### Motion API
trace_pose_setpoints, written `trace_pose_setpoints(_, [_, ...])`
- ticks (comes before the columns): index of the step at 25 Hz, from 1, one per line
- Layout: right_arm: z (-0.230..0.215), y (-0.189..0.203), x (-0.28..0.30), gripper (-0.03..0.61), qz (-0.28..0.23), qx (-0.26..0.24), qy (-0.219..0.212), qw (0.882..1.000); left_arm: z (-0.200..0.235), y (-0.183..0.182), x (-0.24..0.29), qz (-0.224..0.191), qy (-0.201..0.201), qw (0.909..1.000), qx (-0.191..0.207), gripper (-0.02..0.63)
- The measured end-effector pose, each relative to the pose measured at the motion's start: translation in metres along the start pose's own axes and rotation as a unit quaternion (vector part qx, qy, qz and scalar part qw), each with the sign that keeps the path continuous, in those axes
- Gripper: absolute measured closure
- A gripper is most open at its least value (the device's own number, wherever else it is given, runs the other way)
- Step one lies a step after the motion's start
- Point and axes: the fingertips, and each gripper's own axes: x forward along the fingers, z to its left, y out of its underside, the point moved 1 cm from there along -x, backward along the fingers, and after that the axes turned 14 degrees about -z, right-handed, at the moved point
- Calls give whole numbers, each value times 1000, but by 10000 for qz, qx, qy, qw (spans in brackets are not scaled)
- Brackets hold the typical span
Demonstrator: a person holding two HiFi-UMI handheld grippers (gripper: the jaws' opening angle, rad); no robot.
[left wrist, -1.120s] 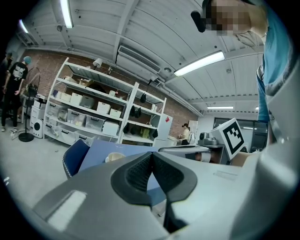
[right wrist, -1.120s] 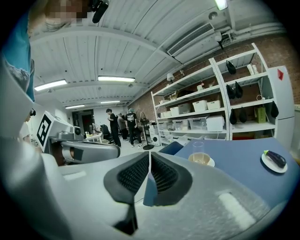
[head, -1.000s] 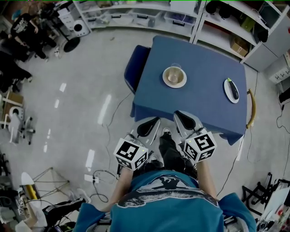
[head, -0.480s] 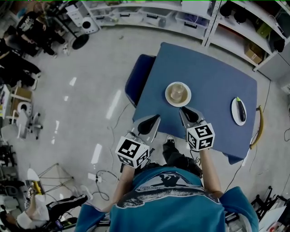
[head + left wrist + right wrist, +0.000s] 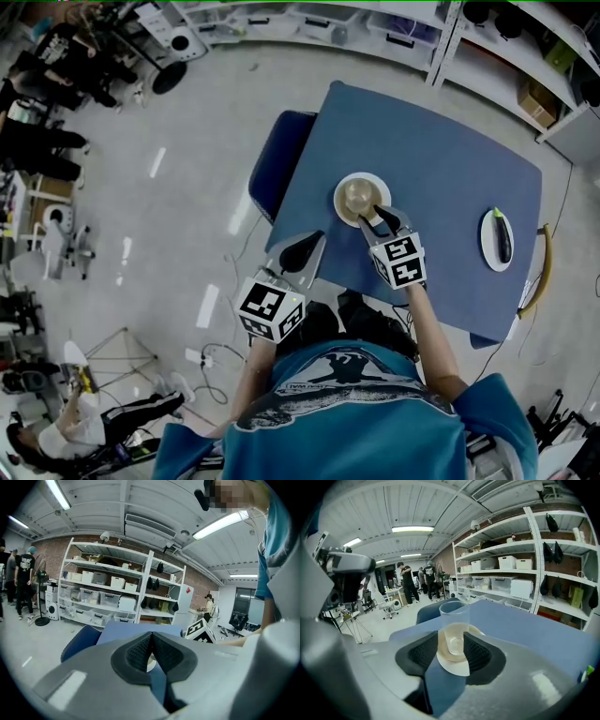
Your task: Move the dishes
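A blue chair stands at the left side of the blue table. The left gripper hangs over the table's near edge, its jaws pressed together with nothing in them. A round plate with a clear glass on it sits on the table. The right gripper is at this plate. Its jaws have just been opening and stand apart, with the plate's edge between them. Far to the right lies a white plate with a dark eggplant on it.
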Motion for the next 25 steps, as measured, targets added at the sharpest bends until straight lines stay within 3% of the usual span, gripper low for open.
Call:
trace_pose_setpoints(4, [-3, 8, 14, 304, 164, -164, -58, 9997, 1, 6, -1, 48, -67, 10000, -55, 595])
trace_pose_setpoints(8, [-3, 6, 29, 265, 185, -372, -49, 9991, 4, 6, -4, 69, -64, 9999, -102, 595])
trace_pose_setpoints(17, [-4, 1, 59, 261, 196, -21, 414, 9989, 34, -10, 0, 118, 451, 9989, -8, 595])
trace_pose_setpoints(19, [-5, 1, 62, 295, 164, 68, 538, 9984, 44, -16, 3, 85, 564, 9984, -6, 595])
trace_pose_setpoints(25, [-5, 2, 61, 299, -23, 234, 990, 9948, 66, -18, 6, 172, 861, 9961, -44, 595])
